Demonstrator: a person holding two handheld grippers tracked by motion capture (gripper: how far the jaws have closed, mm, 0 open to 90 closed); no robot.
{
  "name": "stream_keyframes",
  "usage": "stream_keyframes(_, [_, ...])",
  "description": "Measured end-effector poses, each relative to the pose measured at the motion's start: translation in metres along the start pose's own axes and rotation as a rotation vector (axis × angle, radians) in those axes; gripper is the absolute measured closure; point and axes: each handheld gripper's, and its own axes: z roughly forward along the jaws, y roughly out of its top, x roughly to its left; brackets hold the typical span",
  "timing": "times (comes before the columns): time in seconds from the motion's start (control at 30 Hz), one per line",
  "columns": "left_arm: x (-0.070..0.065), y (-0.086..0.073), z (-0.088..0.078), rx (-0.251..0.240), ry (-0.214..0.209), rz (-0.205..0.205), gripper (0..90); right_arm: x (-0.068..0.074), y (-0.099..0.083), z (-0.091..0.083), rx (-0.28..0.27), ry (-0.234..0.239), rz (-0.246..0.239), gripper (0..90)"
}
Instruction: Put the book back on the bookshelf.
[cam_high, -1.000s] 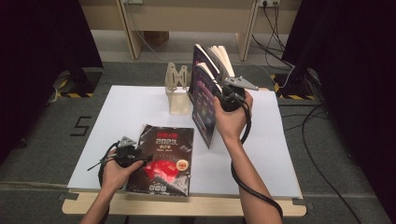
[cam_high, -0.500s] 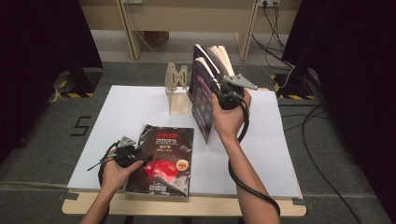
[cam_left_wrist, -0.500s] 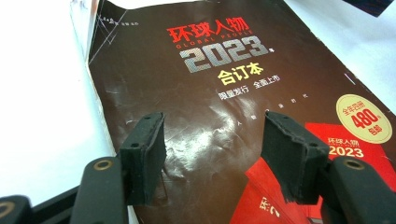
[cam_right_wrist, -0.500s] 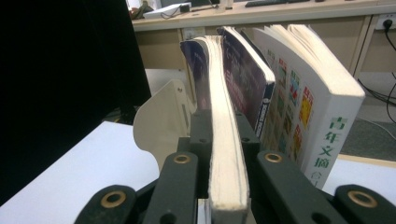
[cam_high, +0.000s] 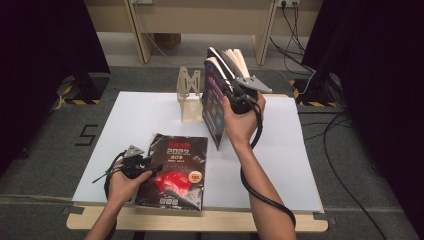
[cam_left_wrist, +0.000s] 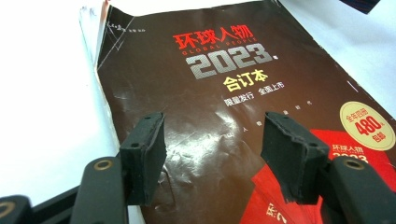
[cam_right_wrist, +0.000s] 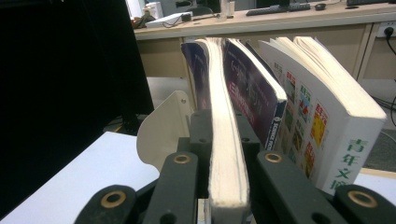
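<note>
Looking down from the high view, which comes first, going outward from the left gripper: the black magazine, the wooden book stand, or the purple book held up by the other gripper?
From the left gripper:
1. Black magazine, lying flat on the table right beneath its jaws.
2. Wooden book stand, upright toward the table's far edge.
3. Purple book, just beyond the stand's right side, clamped upright in the right gripper.

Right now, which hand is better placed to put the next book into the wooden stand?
The right. Its gripper is already shut on the purple book, upright beside the stand. The left gripper hangs open over the black magazine, which lies flat.
</note>
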Motion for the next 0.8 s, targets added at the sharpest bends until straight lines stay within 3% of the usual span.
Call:
stream_keyframes(0.3, [0.006, -0.002, -0.006, -0.024, 0.029, -0.012, 38.6, 0.0, 0.004, 0.012, 0.001, -0.005, -0.011, 83.2])
stream_keyframes(0.8, [0.006, -0.003, -0.014, -0.046, 0.027, -0.012, 38.6, 0.005, 0.005, 0.027, 0.001, -0.032, -0.02, 83.3])
